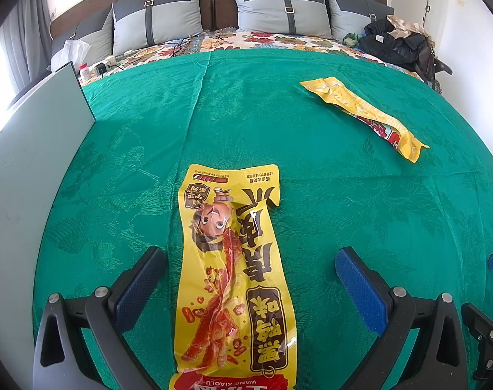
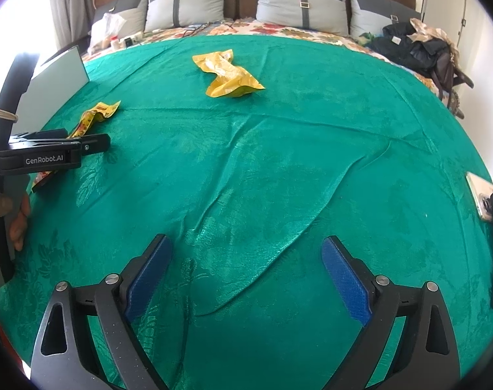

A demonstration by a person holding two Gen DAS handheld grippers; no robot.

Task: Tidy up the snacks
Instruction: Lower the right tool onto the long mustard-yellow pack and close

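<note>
Left wrist view: left gripper [image 1: 250, 265] is standing wide, straddling a yellow snack packet [image 1: 235, 279] lying flat on the green cloth [image 1: 311, 195], pads clear of it; second yellow packet [image 1: 363, 113] lying well apart | right gripper [image 2: 246, 260] is gaping wide over bare cloth, holding nothing.

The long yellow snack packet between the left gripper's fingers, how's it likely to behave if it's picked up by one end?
The long yellow snack packet looks like thin film with a curled corner, so it would probably droop. It lies flat on the green cloth, so it is likely light. Its glossy surface may be slippery.
</note>
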